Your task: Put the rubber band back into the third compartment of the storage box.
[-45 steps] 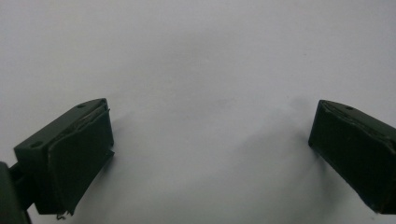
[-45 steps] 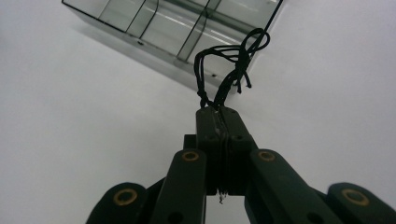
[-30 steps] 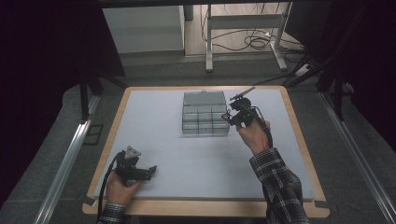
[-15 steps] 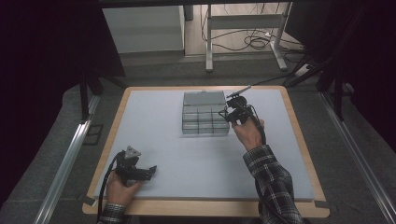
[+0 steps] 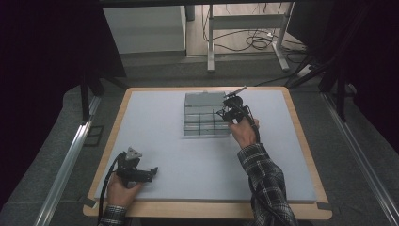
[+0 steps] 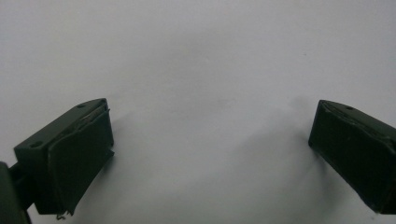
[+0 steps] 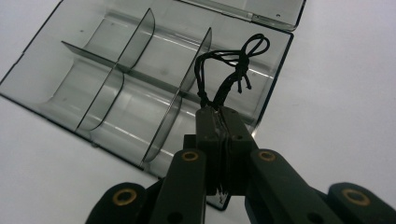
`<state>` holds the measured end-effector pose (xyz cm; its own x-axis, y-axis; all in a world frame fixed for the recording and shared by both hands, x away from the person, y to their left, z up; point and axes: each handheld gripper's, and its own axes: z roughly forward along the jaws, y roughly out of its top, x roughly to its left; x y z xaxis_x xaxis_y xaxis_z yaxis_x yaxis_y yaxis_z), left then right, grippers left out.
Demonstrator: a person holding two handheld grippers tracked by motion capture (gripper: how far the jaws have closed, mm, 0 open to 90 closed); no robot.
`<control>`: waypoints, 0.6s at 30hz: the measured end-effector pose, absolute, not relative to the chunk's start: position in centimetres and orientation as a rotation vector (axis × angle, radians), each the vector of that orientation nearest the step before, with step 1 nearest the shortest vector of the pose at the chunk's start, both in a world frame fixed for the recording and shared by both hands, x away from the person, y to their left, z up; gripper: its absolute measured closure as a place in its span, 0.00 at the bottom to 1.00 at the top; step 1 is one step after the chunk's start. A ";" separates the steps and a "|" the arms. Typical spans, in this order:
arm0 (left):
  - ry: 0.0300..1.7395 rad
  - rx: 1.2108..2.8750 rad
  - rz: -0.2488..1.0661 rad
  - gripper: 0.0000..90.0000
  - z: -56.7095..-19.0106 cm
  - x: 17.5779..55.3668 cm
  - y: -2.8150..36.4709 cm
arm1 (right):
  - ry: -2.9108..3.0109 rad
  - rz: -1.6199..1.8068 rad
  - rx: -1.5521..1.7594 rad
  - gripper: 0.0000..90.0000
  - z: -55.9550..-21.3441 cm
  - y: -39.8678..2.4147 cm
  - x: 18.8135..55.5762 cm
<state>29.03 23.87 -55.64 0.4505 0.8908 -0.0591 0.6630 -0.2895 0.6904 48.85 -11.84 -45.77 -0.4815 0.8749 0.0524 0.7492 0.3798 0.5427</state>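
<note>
Since a second ago, only the right gripper (image 5: 225, 112) has edged further over the open divided box (image 5: 202, 116) near the desk's (image 5: 155, 122) far edge, jaws clamped on a black cord bundle (image 7: 230, 70). Near the front left corner, the left gripper (image 5: 151, 172) rests unmoved, jaws wide apart.

Bright table (dark, dim surroundings)

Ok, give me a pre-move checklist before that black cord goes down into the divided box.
1. Right gripper shut on the black cord: ok.
2. Cord loops hang above the clear divided box, over its end column nearest that gripper: ok.
3. Compartments empty, none blocked: ok.
4. Lid folded back, out of the way: ok.
5. Left gripper open, apart from the box, near the table's front-left corner: ok.
6. Which exact compartment lies under the cord: cannot tell.
</note>
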 end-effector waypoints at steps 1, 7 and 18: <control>1.292 2.055 0.448 0.00 -55.6 29.0 23.9 | 2.396 0.749 1.447 0.96 -45.9 -11.8 49.0; 1.295 2.049 0.449 0.00 -55.6 29.0 23.9 | 2.375 0.743 1.451 0.96 -46.8 -11.5 49.7; 1.295 2.049 0.448 0.00 -55.6 29.0 23.9 | 2.353 0.734 1.450 0.96 -48.3 -11.0 50.8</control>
